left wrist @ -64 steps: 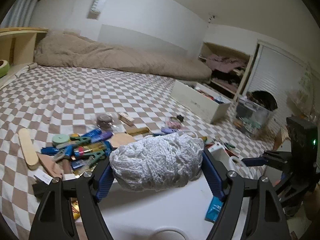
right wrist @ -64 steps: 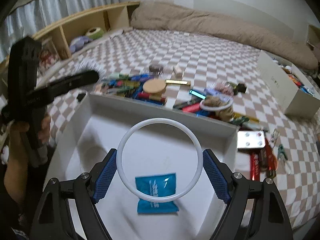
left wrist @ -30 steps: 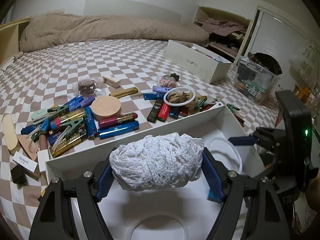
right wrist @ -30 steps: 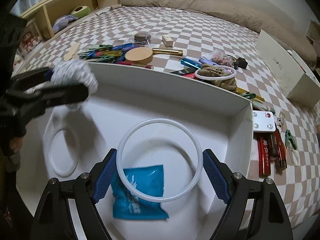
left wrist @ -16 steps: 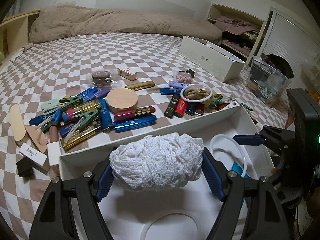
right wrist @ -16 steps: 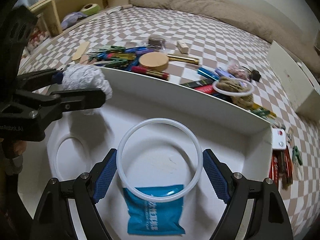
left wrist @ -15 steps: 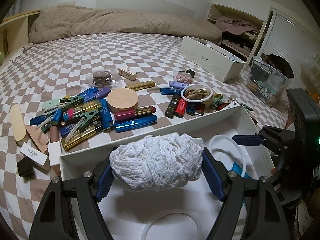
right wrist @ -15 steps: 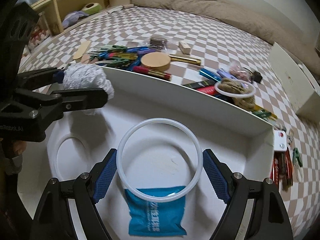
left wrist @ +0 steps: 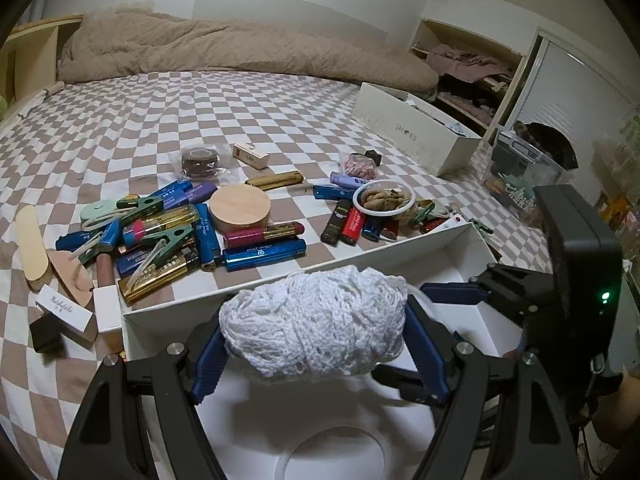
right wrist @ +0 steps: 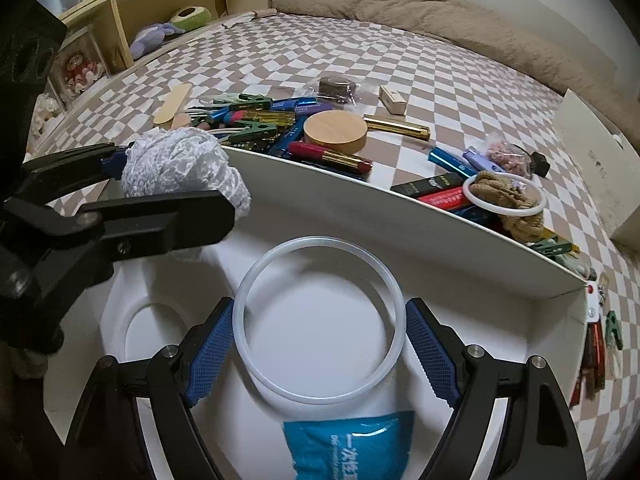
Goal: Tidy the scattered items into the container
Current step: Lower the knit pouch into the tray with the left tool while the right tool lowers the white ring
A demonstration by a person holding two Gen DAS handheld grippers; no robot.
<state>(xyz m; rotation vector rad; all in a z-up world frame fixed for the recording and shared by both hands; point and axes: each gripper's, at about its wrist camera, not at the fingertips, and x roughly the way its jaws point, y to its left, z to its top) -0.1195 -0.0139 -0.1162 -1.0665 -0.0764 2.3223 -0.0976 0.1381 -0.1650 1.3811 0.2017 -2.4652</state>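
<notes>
A white net bundle (left wrist: pixel 316 320) was clamped in the left gripper (left wrist: pixel 314 344), and a translucent ring (right wrist: pixel 318 318) was apparently pinched in the right gripper (right wrist: pixel 320 344), both over the white container (right wrist: pixel 400 216). Release into it was judged next; many scattered items (left wrist: pixel 180 232) remained outside.

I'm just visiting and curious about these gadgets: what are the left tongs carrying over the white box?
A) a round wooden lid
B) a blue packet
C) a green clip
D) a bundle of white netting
D: the left tongs grip a bundle of white netting between their blue pads, held above the white box.
</notes>
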